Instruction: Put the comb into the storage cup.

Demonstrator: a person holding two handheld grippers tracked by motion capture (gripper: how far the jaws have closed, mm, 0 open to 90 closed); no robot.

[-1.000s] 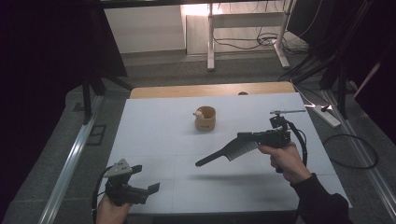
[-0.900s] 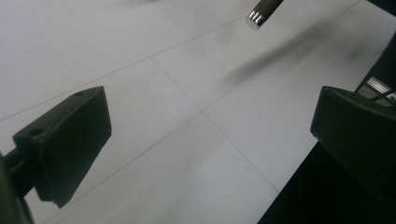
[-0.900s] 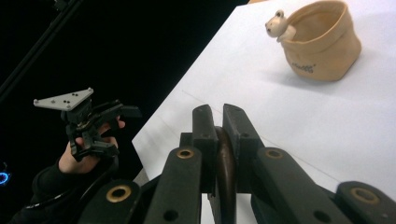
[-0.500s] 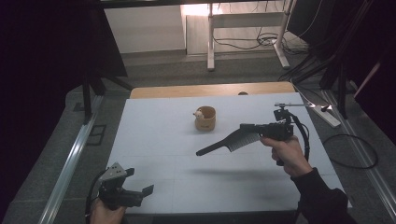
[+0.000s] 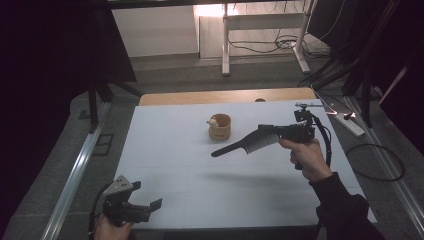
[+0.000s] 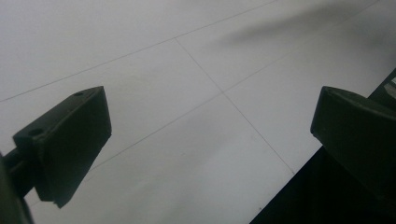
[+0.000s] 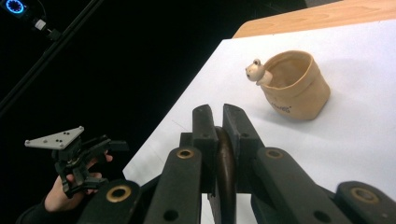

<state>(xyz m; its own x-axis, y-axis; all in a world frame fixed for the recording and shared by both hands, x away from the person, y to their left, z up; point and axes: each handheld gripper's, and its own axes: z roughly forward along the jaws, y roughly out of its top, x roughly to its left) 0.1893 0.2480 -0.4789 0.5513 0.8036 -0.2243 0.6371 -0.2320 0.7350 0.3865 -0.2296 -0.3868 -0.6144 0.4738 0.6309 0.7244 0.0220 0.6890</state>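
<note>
At bench's near-left corner my left gripper point(image 5: 145, 209) idles low, jaws wide open, nothing between them. Mid-bench sits the tan pot point(image 5: 220, 126) w/ a small frog figure on its rim, empty. Right gripper point(image 5: 264, 131) has jaws clamped on the black comb point(image 5: 240, 144), held above the bench beside the pot. Pickup done; I judge drop-in is what's left.

One comb point(image 5: 245, 145), one tan cup point(image 5: 220, 127), two claws.
</note>
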